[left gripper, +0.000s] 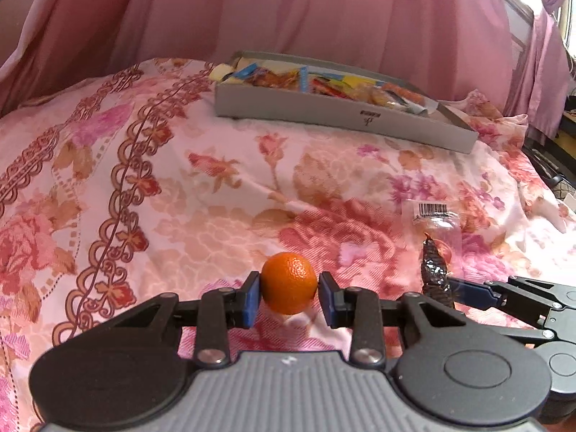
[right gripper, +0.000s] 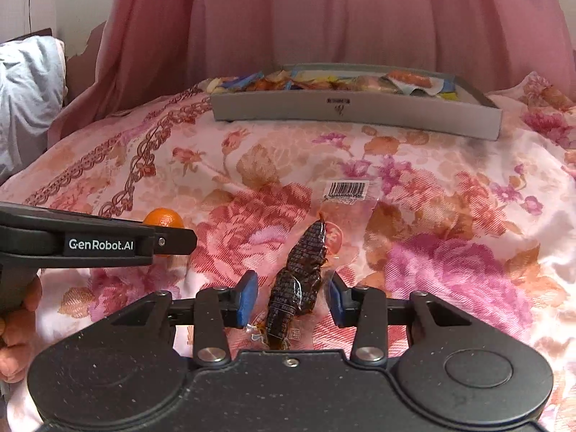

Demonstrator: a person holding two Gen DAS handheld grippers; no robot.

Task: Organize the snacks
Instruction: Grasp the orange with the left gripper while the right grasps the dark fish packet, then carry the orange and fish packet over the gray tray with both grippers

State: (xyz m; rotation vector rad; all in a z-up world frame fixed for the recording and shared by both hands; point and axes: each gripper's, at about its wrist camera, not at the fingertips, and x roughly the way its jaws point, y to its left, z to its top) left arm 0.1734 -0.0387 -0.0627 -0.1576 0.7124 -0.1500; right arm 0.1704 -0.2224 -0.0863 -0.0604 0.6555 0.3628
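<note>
Care is helping: left claw (left gripper: 289,293) is clasping the round orange fruit (left gripper: 289,282) at lower centre; right claw (right gripper: 293,297), released, is straddling the dark vacuum-sealed snack packet (right gripper: 297,284) and should be squeezing its middle.

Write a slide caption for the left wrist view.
Left gripper brackets a small round orange fruit on floral bedding, grey cardboard snack tray beyond.

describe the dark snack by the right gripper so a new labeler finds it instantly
On the pink floral bedspread, nearer the cameras than the grey snack box, look between the open jaws of the right gripper. The dark brown vacuum-packed snack lies there lengthwise, long, crinkled and pointed at its far end, unlike the round orange beside it.
</note>
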